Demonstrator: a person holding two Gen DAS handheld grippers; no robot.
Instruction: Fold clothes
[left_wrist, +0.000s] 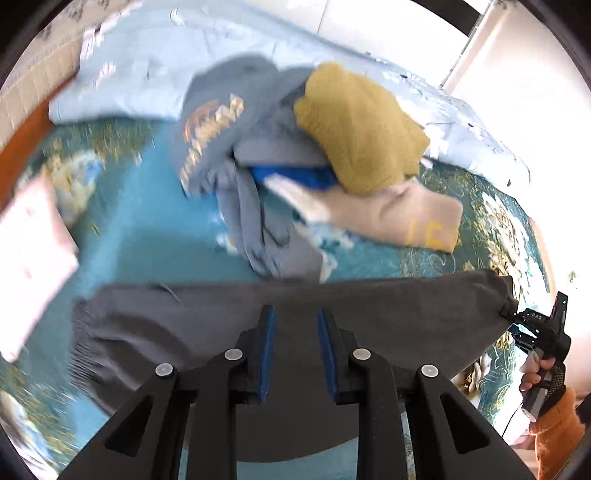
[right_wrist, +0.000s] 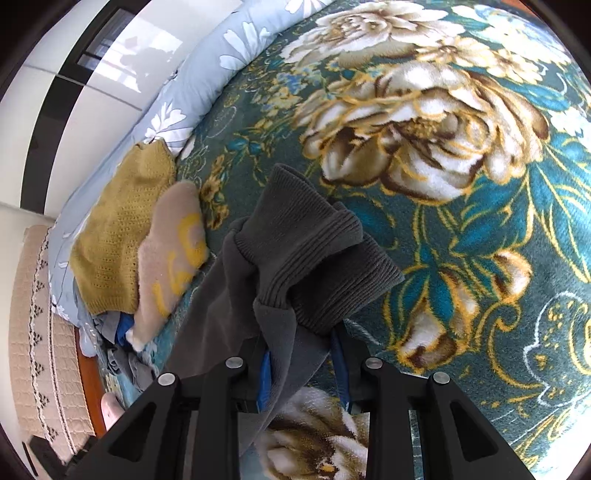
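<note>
Left wrist view: a dark grey garment (left_wrist: 295, 317) is stretched flat across the near part of the bed (left_wrist: 147, 229), apparently so it can be squared up for folding. The left hand-held gripper (left_wrist: 295, 350) hovers over its middle with the blue pads parted and nothing visibly between them. At the far right, the right hand-held gripper (left_wrist: 532, 325), in a person's hand (left_wrist: 537, 373), pinches the garment's corner, seemingly to keep the cloth taut.

Right wrist view: the right hand-held gripper (right_wrist: 303, 365) has its fingers closed in on a bunched grey fold, with the ribbed cuff (right_wrist: 314, 254) flopping forward past the tips.

Beyond the garment, a pile of unfolded clothes (left_wrist: 258, 147) waits near the pale blue quilt (left_wrist: 147, 74), topped by a mustard knit (left_wrist: 362, 129) and a beige top (left_wrist: 406, 218). This heap likely sits back to leave folding space on the floral blanket (right_wrist: 461, 184).
</note>
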